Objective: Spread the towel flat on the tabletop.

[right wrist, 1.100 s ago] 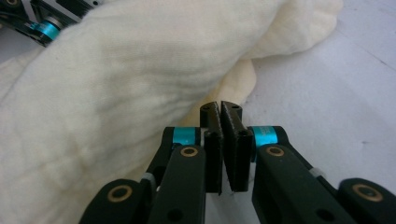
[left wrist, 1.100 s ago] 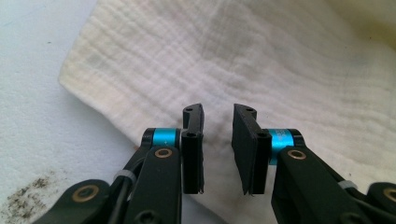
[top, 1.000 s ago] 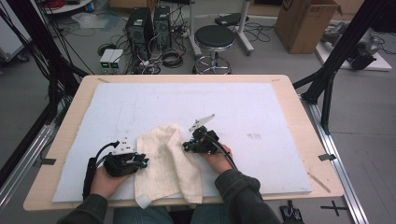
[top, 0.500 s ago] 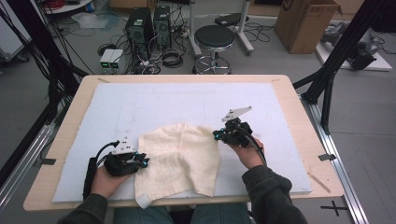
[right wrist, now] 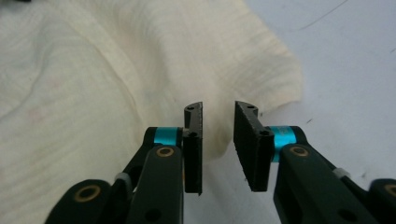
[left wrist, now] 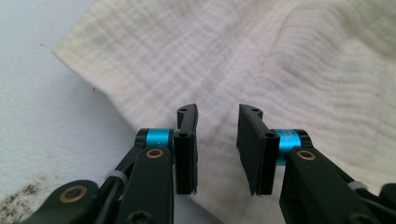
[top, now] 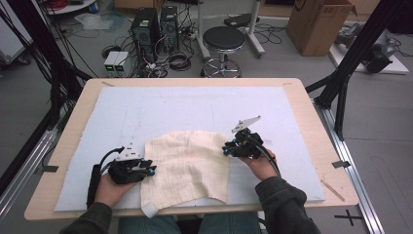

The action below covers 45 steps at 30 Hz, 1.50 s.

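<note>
The cream cloth is now lying opened out near the front edge of the pale blue mat, one layer spread flat where a second ago it was a narrow folded strip between my hands. Its near corner is hanging just over the table's front edge.

My right gripper is sitting at the cloth's right edge, having carried that edge out to the right and unfolded it. Its jaws have just been opening: they are standing parted, the cloth edge lying beyond and below them, nothing pinched. So I am letting go of that side.

My left gripper is resting at the cloth's left edge. Its jaws have been easing apart too, with a gap between the pads over the weave, not gripping it.

I judge the unfolding is done; the cloth is now free for a fresh grip.
</note>
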Motion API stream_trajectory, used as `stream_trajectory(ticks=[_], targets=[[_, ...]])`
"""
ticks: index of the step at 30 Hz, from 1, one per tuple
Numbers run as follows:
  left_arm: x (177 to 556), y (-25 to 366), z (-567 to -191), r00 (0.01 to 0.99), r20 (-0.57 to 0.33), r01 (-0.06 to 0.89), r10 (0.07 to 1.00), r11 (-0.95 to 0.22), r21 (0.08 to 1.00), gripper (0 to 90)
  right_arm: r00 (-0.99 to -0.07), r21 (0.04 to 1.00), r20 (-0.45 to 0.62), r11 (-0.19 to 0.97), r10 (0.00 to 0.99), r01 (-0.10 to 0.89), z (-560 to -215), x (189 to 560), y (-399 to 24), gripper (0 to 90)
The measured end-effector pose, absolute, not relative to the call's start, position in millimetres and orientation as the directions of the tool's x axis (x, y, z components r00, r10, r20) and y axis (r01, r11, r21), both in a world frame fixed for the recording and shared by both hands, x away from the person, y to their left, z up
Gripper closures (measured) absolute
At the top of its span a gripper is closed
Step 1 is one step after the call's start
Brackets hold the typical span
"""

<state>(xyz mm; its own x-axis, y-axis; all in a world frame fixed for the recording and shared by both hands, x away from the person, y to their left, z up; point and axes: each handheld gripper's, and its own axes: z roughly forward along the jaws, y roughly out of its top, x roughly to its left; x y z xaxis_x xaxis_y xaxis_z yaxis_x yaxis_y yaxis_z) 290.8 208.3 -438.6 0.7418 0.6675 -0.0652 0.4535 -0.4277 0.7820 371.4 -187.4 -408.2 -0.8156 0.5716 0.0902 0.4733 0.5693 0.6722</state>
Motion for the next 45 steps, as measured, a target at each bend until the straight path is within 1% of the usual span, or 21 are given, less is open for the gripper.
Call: stream_trajectory(ticks=[4, 7, 9, 13, 14, 15, 16, 17, 18, 21, 23, 26, 27, 29, 32, 34, 37, 39, 41, 43, 45], targets=[[293.0, 211.4, -428.7, 0.73, -0.089, 0.441, 0.678, -0.368, 0.819, 63.9, -0.784, 0.722, 0.125, 0.486, 0.608, 0.492, -397.7, 381.2, -194.8, 61.5], [303.1, 212.8, -423.8, 0.7, -0.085, 0.445, 0.709, -0.341, 0.828, 58.3, -0.758, 0.725, 0.157, 0.448, 0.632, 0.524, -404.3, 396.4, -192.5, 56.3], [312.1, 215.5, -423.2, 0.667, -0.102, 0.457, 0.738, -0.297, 0.838, 56.2, -0.741, 0.718, 0.149, 0.443, 0.655, 0.536, -409.8, 404.3, -191.3, 55.9], [331.0, 215.0, -422.4, 0.622, -0.096, 0.483, 0.777, -0.284, 0.828, 50.1, -0.706, 0.693, 0.207, 0.408, 0.677, 0.595, -424.2, 419.5, -190.7, 54.6], [334.2, 214.4, -422.6, 0.611, -0.097, 0.484, 0.785, -0.274, 0.831, 47.5, -0.707, 0.682, 0.234, 0.405, 0.667, 0.608, -428.4, 422.2, -190.0, 58.3], [337.1, 214.5, -423.4, 0.609, -0.1, 0.483, 0.787, -0.268, 0.834, 47.2, -0.715, 0.671, 0.25, 0.415, 0.653, 0.614, -431.6, 424.0, -189.1, 65.9], [339.9, 214.4, -425.0, 0.599, -0.101, 0.487, 0.795, -0.262, 0.833, 47.1, -0.727, 0.661, 0.247, 0.437, 0.641, 0.61, -433.6, 424.8, -187.7, 75.1], [342.1, 214.6, -426.7, 0.588, -0.107, 0.498, 0.802, -0.254, 0.829, 46.2, -0.738, 0.651, 0.224, 0.466, 0.636, 0.599, -434.3, 424.5, -186.2, 81.1], [344.2, 215.4, -428.5, 0.579, -0.113, 0.508, 0.807, -0.249, 0.825, 44.8, -0.747, 0.652, 0.19, 0.487, 0.637, 0.581, -432.7, 423.4, -185.3, 83.6], [347.4, 216.7, -431.1, 0.569, -0.133, 0.522, 0.812, -0.231, 0.821, 44.4, -0.746, 0.718, 0.089, 0.477, 0.66, 0.507, -417.3, 415.4, -188.2, 84.7], [349.5, 217.0, -432.3, 0.57, -0.134, 0.524, 0.811, -0.233, 0.819, 45.1, -0.748, 0.759, 0.064, 0.454, 0.661, 0.467, -408.5, 410.3, -191.9, 84.9], [352.8, 215.4, -436.4, 0.554, -0.153, 0.544, 0.818, -0.217, 0.811, 50.2, -0.752, 0.736, 0.082, 0.469, 0.654, 0.488, -412.0, 409.6, -193.4, 84.7], [353.4, 214.6, -437.6, 0.554, -0.154, 0.554, 0.818, -0.224, 0.802, 54.3, -0.752, 0.72, 0.084, 0.482, 0.653, 0.499, -415.8, 410.6, -192.9, 84.5], [352.5, 212.8, -438.5, 0.573, -0.147, 0.553, 0.807, -0.248, 0.795, 66.3, -0.748, 0.708, 0.098, 0.482, 0.657, 0.516, -422.1, 410.8, -193.1, 84.3], [346.0, 209.8, -434.6, 0.629, -0.124, 0.513, 0.767, -0.289, 0.808, 81.4, -0.747, 0.694, 0.12, 0.482, 0.654, 0.534, -429.7, 411.7, -194.5, 83.7], [340.3, 206.0, -431.7, 0.676, -0.117, 0.488, 0.727, -0.324, 0.81, 84.2, -0.746, 0.692, 0.122, 0.483, 0.655, 0.537, -432.1, 411.9, -196.4, 83.7], [330.8, 193.6, -431.4, 0.796, -0.125, 0.448, 0.592, -0.438, 0.779, 83.4, -0.743, 0.694, 0.129, 0.476, 0.657, 0.541, -432.1, 411.2, -200.2, 83.7], [323.0, 182.3, -433.6, 0.854, -0.152, 0.422, 0.497, -0.493, 0.761, 76.2, -0.739, 0.689, 0.128, 0.477, 0.661, 0.546, -432.3, 410.0, -201.9, 83.7], [320.2, 176.9, -434.2, 0.869, -0.167, 0.417, 0.466, -0.508, 0.754, 65.2, -0.741, 0.689, 0.126, 0.479, 0.659, 0.543, -433.6, 409.1, -203.5, 83.6], [320.3, 176.0, -433.6, 0.873, -0.188, 0.42, 0.449, -0.499, 0.758, 62.1, -0.737, 0.685, 0.131, 0.478, 0.663, 0.55, -434.8, 408.2, -204.7, 83.5], [322.1, 179.0, -431.9, 0.864, -0.209, 0.435, 0.458, -0.47, 0.768, 57.6, -0.74, 0.689, 0.126, 0.478, 0.661, 0.545, -435.1, 407.5, -205.9, 83.5]])
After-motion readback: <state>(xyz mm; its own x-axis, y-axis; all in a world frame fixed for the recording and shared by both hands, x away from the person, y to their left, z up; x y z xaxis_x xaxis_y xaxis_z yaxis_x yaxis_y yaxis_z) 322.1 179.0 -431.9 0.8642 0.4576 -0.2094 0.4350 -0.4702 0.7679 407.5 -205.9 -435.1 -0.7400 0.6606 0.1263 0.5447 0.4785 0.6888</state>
